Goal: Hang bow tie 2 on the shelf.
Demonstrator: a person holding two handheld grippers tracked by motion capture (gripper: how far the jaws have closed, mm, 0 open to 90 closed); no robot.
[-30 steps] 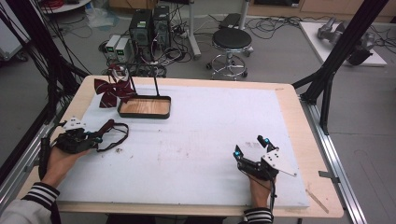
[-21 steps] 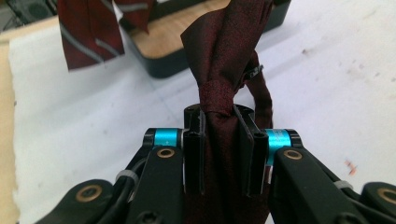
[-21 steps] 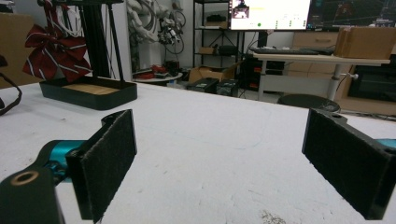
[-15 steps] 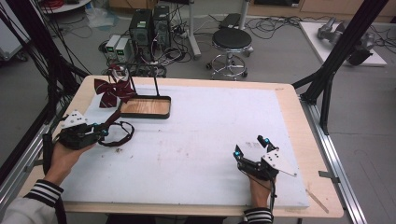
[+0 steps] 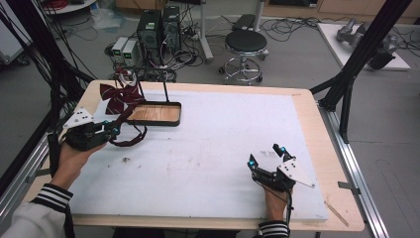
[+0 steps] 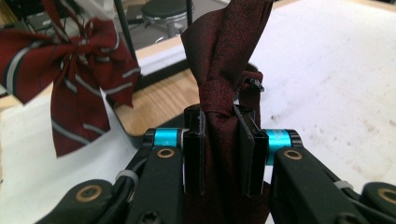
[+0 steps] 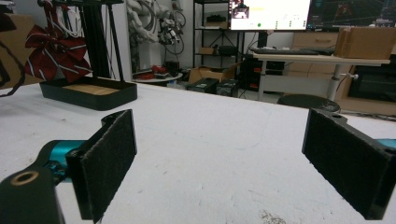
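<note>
My left gripper (image 5: 113, 130) is shut on a plain dark maroon bow tie (image 6: 224, 56), its pads pinching the knot, held off the white mat at the left. The tie's strap (image 5: 130, 141) droops in a loop below the jaws. Just beyond it a striped maroon bow (image 5: 119, 96) hangs from a black stand whose wooden-floored tray (image 5: 153, 123) sits at the back left. In the left gripper view that striped bow (image 6: 79, 79) is up and to the left of the jaws. My right gripper (image 5: 267, 156) rests at the front right, open, with nothing between its pads (image 7: 107, 158).
A white mat (image 5: 223, 139) covers most of the wooden table. The stand's two thin black posts (image 5: 166, 91) rise from the tray. A stool (image 5: 246, 42) and computer boxes (image 5: 158, 25) stand beyond the far edge. Black frame struts (image 5: 354, 69) flank the table.
My left gripper has risen and moved toward the stand with the dark tie, whose strap has lifted off the mat. The right gripper has kept still.
</note>
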